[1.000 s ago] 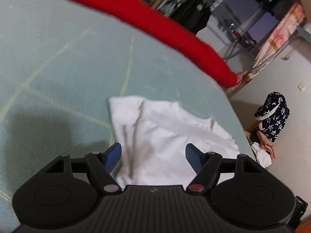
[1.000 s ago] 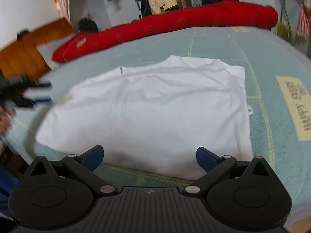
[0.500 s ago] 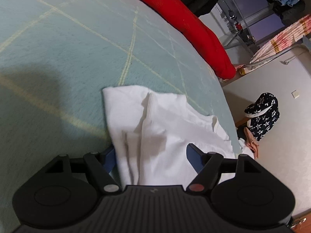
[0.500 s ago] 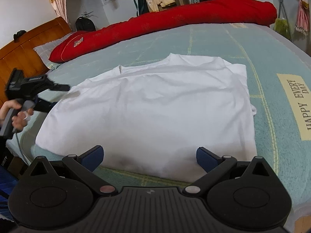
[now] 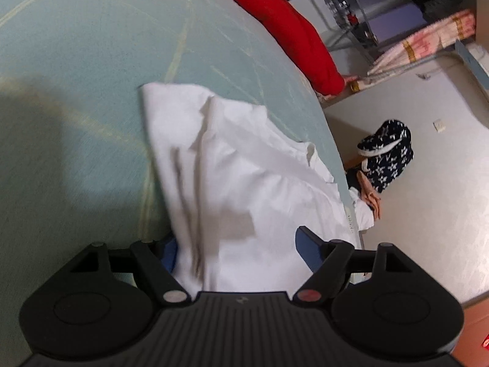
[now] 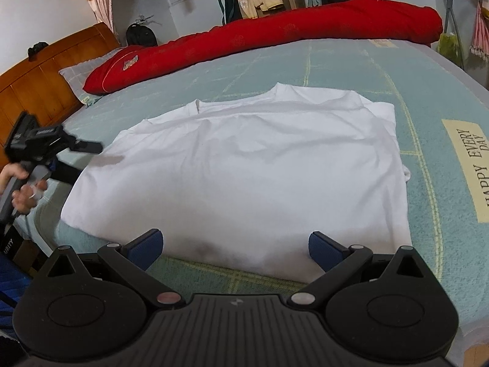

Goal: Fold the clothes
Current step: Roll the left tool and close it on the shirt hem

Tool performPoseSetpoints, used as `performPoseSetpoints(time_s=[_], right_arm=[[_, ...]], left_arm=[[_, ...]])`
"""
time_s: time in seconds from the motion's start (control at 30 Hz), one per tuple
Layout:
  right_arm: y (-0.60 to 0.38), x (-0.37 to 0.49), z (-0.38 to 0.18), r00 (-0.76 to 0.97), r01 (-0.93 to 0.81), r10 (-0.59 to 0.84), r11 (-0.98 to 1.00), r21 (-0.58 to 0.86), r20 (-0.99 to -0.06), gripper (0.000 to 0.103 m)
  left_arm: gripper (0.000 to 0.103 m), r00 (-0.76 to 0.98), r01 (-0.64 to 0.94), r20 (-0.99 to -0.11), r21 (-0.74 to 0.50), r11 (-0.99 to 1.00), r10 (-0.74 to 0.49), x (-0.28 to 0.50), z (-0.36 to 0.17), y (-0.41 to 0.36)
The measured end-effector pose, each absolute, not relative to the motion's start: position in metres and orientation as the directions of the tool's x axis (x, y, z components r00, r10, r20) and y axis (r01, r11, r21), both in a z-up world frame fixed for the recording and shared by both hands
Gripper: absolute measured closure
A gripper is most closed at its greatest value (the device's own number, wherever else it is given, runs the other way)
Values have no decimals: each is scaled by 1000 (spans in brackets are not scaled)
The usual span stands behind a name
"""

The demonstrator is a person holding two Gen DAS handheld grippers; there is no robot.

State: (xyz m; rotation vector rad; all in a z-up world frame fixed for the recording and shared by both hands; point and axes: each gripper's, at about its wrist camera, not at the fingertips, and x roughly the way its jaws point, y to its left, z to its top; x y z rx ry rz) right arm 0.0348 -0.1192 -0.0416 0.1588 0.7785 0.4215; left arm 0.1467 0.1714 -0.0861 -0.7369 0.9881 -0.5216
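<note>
Your white T-shirt (image 6: 244, 168) lies flat on the green bed cover (image 6: 443, 91), on the near side of the red duvet roll (image 6: 275, 39). Your left claw (image 5: 235, 244) has just been widening, jaws straddling the shirt's edge without pressing it. Your right claw (image 6: 235, 244) gapes above the near hem.

One white T-shirt (image 6: 244, 168), one red bolster (image 6: 259, 39), two grippers, left gripper (image 5: 237, 249), right gripper (image 6: 235, 246), one bed (image 6: 443, 98), one wooden headboard (image 6: 45, 82)

Bare bedsheet (image 6: 351, 61) around white shirt (image 6: 244, 168) passable; red bolster (image 6: 275, 33) blocks far edge; headboard (image 6: 45, 79) left
</note>
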Motion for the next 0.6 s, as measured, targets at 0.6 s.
performPoseSetpoints(time_s=[0.6], right_arm=[[-108,42,-36,622,-349,456,889,295,-637,0]], left_arm=[[29,368,173,-563,-741,649,-740,166,-88,161]])
